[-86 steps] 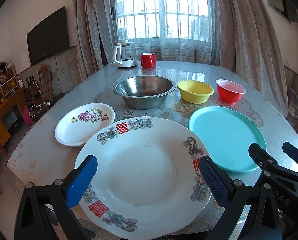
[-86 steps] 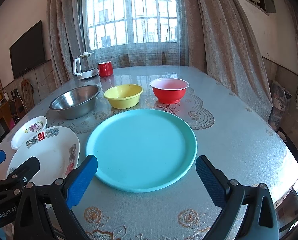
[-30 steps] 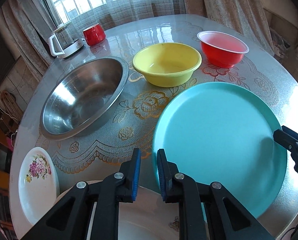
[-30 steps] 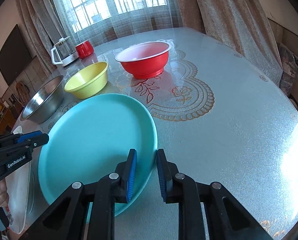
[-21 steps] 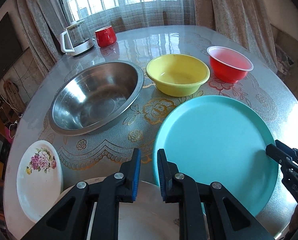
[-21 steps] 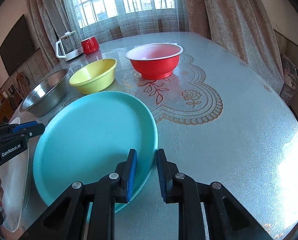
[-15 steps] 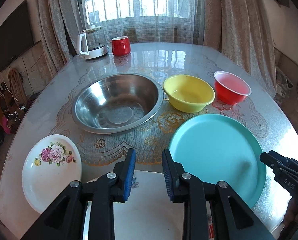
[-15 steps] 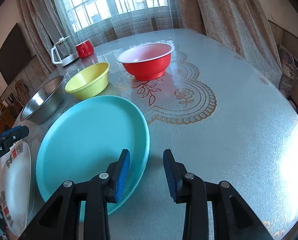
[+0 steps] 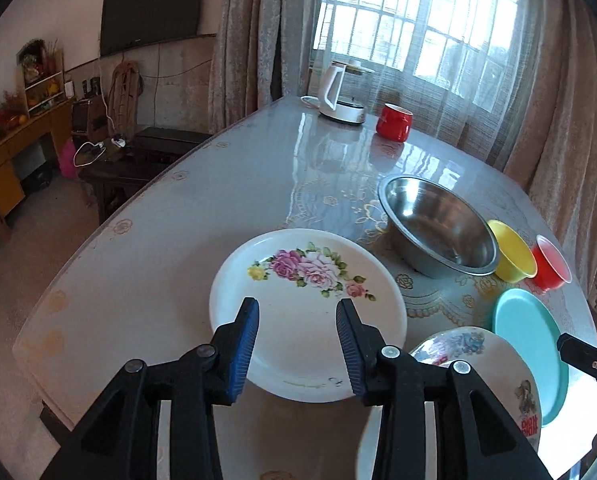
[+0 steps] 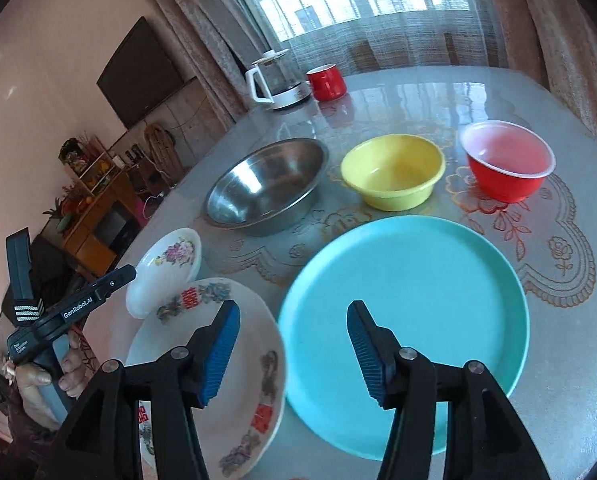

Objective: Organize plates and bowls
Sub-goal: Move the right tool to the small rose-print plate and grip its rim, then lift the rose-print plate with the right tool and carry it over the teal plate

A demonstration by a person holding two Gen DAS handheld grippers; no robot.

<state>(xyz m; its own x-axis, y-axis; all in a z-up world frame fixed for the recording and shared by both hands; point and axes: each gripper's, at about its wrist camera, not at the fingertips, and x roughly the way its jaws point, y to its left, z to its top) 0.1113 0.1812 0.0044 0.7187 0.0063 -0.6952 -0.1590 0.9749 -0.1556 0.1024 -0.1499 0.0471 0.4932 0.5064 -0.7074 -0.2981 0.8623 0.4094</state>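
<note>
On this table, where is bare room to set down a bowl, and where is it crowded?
Free: the glossy stretch between the white kettle with the red mug and the row of bowls, and the table's edge left of the small flowered white plate.
Crowded: around the round turquoise plate, the large patterned white plate and the steel bowl.

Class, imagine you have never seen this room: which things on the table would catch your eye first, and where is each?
The big turquoise plate at the near edge stands out, beside a white plate with red characters. Behind them runs a row of bowls: steel bowl, yellow bowl, red bowl. A smaller rose-patterned plate lies left of the others.
</note>
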